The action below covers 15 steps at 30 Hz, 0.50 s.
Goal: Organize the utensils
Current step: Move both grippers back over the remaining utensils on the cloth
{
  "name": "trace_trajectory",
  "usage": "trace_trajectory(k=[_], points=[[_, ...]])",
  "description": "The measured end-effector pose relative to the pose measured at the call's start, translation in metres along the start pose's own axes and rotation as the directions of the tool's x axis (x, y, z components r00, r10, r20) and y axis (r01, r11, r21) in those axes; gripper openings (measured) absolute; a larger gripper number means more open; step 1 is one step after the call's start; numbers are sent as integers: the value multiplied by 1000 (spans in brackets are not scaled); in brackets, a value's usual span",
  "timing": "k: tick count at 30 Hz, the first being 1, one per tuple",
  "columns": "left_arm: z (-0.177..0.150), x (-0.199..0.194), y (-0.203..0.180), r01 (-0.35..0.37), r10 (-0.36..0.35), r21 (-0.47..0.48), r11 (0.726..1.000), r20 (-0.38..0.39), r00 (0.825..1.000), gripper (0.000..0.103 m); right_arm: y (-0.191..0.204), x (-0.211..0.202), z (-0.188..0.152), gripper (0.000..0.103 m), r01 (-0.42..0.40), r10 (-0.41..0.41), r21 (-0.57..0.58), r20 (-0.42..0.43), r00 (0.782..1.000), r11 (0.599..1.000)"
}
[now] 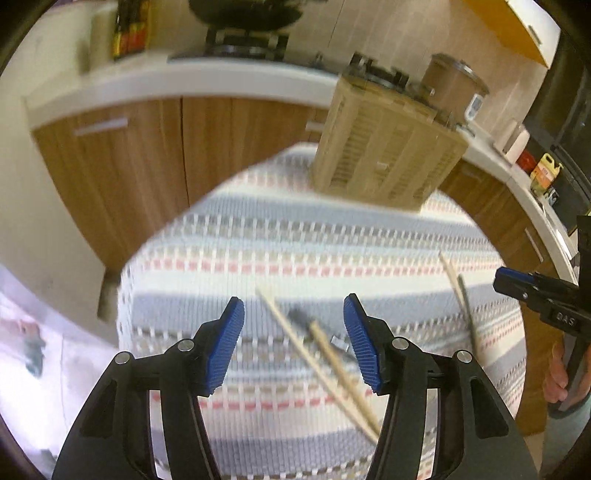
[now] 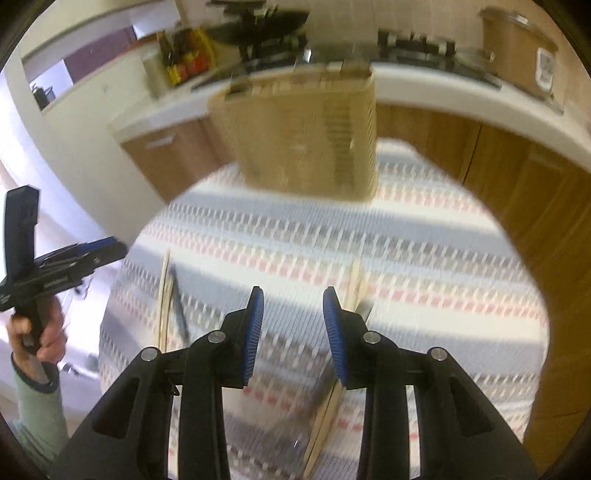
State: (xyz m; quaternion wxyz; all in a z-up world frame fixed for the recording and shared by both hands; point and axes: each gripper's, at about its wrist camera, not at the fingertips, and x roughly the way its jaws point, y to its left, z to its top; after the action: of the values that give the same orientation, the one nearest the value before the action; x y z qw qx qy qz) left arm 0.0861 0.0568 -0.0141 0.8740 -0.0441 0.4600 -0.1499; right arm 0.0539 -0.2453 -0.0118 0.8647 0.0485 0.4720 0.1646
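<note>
A striped cloth (image 1: pixel 229 236) covered the table. Behind it ran wooden cabinets (image 1: pixel 122 177) under a white counter (image 1: pixel 155 79). On the counter stood a gas stove (image 1: pixel 245 44) with a dark wok (image 1: pixel 245 13), some bottles (image 1: pixel 131 31) to its left, and a brown cooker (image 1: pixel 452 83) to its right.

Wood-fronted cabinets (image 1: pixel 122 173) under a white countertop (image 1: pixel 184 79), stove (image 1: pixel 245 44) above.

A tablecloth (image 1: pixel 295 236) striped in blue-grey, white, pink and brown dashes; on it, pale tan chopsticks (image 1: pixel 332 369) and a light beige slatted utensil holder (image 1: pixel 384 147). Both the left gripper (image 1: pixel 294 345) and the right gripper (image 2: pixel 293 334) are black with ribbed bright-blue pads; behind, orange-brown wood-grain cabinets (image 1: pixel 147 166) under a white countertop (image 1: pixel 184 79).
</note>
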Motion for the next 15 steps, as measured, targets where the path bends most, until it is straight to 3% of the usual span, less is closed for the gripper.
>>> trace_trajectory(k=[8, 15], points=[[-29, 23, 2, -35, 35, -3, 999, -64, 997, 44, 57, 35, -37, 30, -121, 112, -95, -99, 989, 988], [-35, 35, -3, -49, 48, -10, 999, -81, 996, 40, 89, 52, -51, 30, -118, 97, -166, -131, 987, 979]])
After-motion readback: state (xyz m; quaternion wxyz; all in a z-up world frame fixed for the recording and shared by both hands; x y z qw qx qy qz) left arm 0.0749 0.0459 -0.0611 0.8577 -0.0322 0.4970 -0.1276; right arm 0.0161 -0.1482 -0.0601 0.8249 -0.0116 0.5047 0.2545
